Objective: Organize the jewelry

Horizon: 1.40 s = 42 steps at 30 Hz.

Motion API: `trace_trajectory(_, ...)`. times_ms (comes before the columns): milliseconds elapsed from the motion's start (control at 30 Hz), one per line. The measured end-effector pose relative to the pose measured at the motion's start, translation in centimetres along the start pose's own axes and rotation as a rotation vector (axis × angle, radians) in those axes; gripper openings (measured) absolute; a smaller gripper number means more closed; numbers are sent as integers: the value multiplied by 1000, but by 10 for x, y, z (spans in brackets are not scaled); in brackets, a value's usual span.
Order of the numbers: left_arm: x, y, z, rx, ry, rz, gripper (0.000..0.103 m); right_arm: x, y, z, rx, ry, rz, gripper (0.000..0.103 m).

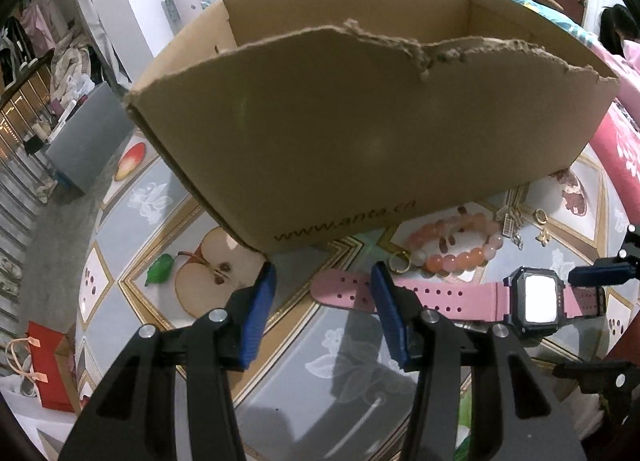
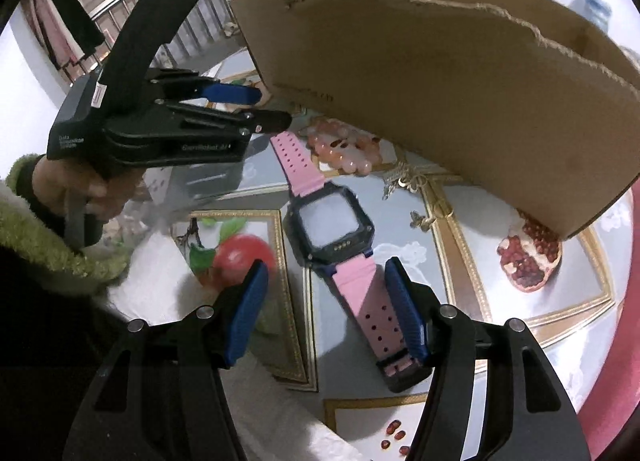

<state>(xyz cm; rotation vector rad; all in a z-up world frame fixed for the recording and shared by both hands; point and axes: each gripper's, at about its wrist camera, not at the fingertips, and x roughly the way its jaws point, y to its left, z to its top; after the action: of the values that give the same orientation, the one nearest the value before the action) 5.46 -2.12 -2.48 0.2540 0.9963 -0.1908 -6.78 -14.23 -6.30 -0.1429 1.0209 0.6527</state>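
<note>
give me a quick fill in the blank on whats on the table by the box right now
1. The watch has a strap coloured ____.
2. The bead bracelet lies between the watch and the ____ box.
3. One end of the watch strap lies between the fingers of the right hand-held gripper, whose jaws are ____.
4. The top edge of the cardboard box nearest the camera is ____, not cut straight.

Missing words: pink; cardboard; open; torn
</note>
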Motion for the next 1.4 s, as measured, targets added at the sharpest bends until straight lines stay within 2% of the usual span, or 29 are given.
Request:
trace_trajectory(233,1,7,3,-12,3,-11,48,11,19,12,-74,-49,-91,59)
trace_trajectory(467,-12,12,-3,-18,-34,-29,48,25,28,13,-142,-18,-159,59)
trace_trajectory(567,-20,10,-10,-2,-51,-32,48,24,24,15,-109,-21,-139,52)
trace_trajectory(600,-22,9,-13,7,-55,-32,48,23,21,16,-95,-25,-133,46)
trace_trajectory(700,-27,2,-20,43,-66,-29,48,20,11,19,-45,-22,-68,45)
trace_trajectory(833,-33,-7,-29,106,-75,-34,48,19,-17,24,60,-8,85,45)
trace_trajectory(1033,-38,-36,-44,266,-108,-7,48,18,-56,28,188,44,294,45)
trace_trajectory(1067,-39,-41,-46,294,-117,-1,48,22,-47,28,196,52,314,45)
trace_trajectory(1167,-38,-55,-48,350,-131,2,48,24,-54,30,227,86,384,45)
trace_trajectory(1333,-33,-67,-44,403,-136,4,48,36,-55,36,238,122,441,45)
trace_trajectory(1367,-33,-69,-43,406,-139,-2,47,37,-54,38,234,127,448,45)
trace_trajectory(1400,-33,-70,-43,407,-138,-17,40,38,-54,39,231,131,454,45)
